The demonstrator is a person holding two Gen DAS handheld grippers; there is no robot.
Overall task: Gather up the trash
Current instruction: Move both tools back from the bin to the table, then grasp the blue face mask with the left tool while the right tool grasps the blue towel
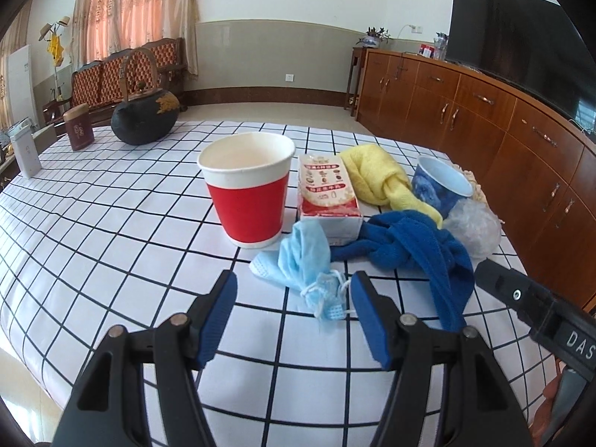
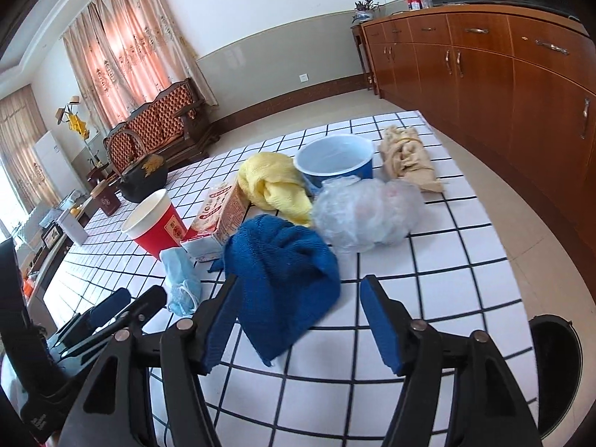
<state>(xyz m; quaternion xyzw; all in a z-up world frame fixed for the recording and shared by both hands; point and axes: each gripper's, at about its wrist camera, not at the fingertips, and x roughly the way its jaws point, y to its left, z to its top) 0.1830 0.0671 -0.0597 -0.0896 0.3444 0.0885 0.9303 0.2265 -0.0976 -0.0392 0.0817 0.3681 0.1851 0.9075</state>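
On the checked tablecloth [image 1: 111, 231] lie a crumpled light-blue face mask [image 1: 301, 260] [image 2: 180, 279], a red paper cup [image 1: 247, 186] [image 2: 156, 223], a red-and-white carton [image 1: 327, 193] [image 2: 219, 216], a blue towel [image 1: 421, 246] [image 2: 283, 279], a yellow cloth [image 1: 380, 178] [image 2: 272, 186], a blue bowl cup [image 1: 441, 182] [image 2: 335, 160] and a clear plastic bag [image 1: 473, 227] [image 2: 365, 212]. My left gripper [image 1: 294, 290] is open, just short of the mask. My right gripper [image 2: 298, 298] is open, its left finger touching the blue towel's edge.
A black teapot [image 1: 143, 115], a maroon tin [image 1: 78, 126] and a white box [image 1: 24, 152] stand at the far left. A beige rag [image 2: 406, 156] lies at the far right corner. A black bin [image 2: 555, 372] stands on the floor right of the table. Wooden cabinets [image 1: 484, 119] line the right wall.
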